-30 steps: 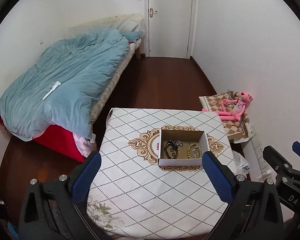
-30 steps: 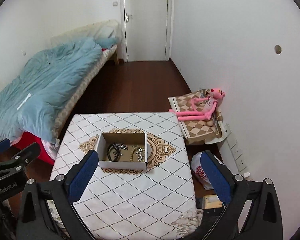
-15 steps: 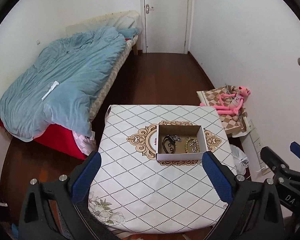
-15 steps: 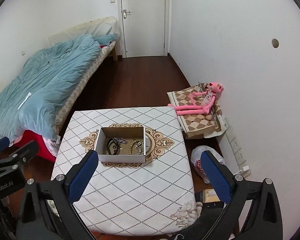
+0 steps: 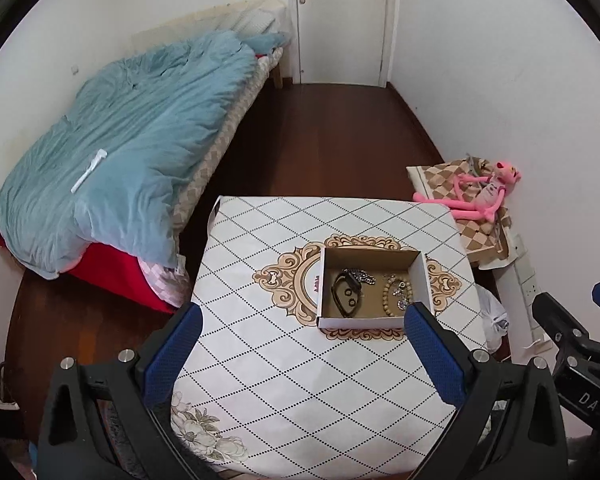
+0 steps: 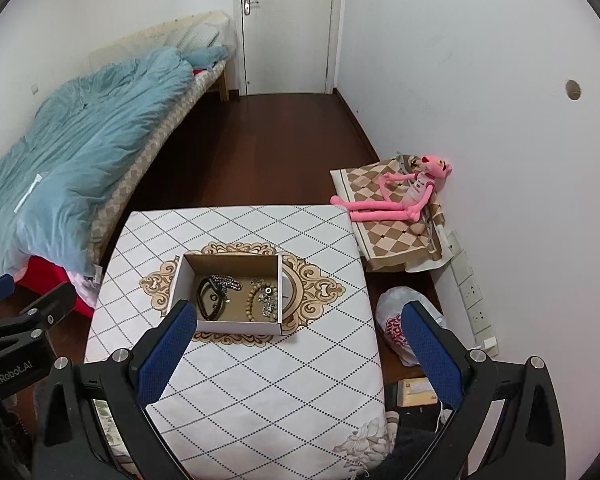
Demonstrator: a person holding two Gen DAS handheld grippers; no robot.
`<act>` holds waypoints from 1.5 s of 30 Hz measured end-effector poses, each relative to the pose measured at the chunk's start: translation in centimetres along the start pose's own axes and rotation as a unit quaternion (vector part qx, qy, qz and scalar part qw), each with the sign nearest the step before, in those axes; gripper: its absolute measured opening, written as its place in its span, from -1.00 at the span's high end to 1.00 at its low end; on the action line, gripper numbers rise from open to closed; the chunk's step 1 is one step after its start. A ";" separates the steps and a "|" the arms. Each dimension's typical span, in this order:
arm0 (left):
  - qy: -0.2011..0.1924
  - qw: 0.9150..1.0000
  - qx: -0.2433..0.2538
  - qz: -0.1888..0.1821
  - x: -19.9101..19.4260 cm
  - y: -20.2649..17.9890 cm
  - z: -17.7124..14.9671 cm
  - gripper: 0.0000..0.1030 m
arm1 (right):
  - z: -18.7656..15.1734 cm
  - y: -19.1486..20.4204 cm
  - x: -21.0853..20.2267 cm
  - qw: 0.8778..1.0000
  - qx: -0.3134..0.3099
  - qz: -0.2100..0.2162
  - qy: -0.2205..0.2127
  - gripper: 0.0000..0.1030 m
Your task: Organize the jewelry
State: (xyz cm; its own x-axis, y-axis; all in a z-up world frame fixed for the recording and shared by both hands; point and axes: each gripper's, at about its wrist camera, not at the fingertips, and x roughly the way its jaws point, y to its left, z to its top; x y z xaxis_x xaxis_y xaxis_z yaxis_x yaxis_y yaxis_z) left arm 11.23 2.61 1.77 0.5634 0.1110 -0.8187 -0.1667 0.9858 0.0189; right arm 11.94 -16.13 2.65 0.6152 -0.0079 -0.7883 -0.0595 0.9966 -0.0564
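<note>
An open cardboard box [image 5: 418, 276] [image 6: 186, 270] sits in the middle of a small table with a diamond-pattern cloth [image 5: 260, 320] [image 6: 260, 380]. In it lie a black band [image 5: 342, 298] [image 6: 206, 300], a silver chain [image 5: 362, 276] [image 6: 226, 281], a beaded bracelet [image 5: 388, 294] [image 6: 252, 300] and small metal pieces [image 6: 267, 294]. My left gripper [image 5: 300, 322] is open and empty, held high above the table's near side. My right gripper [image 6: 298, 322] is open and empty too, at a similar height.
A bed with a blue duvet [image 5: 120, 148] [image 6: 72, 152] lies to the left. A pink plush toy [image 5: 480, 196] [image 6: 400, 196] on a checkered cushion sits by the right wall, with a plastic bag [image 6: 396, 320] on the floor near the table. A closed door [image 5: 340, 20] is at the far end.
Both grippers have risen and pulled back a little, so the table and box look smaller and lower in view. Jaws stayed open; the box contents did not move.
</note>
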 end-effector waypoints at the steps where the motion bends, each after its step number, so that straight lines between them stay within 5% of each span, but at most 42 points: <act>1: 0.003 1.000 0.002 0.000 0.3 0.0 0.1 -1.00 | 0.1 0.1 0.6 1.000 -0.002 0.000 0.005 -1.00; 13: 0.022 1.000 0.008 -0.004 2.0 -0.7 0.5 -1.00 | 0.7 0.3 3.7 0.999 -0.011 -0.007 0.038 -1.00; 45: 0.033 0.999 0.005 -0.008 2.3 -0.4 -0.1 -1.00 | 0.4 0.5 3.9 0.999 -0.015 -0.002 0.046 -1.00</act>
State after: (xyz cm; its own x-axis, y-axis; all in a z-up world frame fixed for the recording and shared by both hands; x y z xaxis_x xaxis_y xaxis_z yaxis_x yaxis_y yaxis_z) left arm 12.50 2.44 -0.25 0.5107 0.0871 -0.8553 -0.1499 0.9886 0.0112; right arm 14.58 -15.61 -0.20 0.5414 -0.0198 -0.8405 -0.0822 0.9937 -0.0763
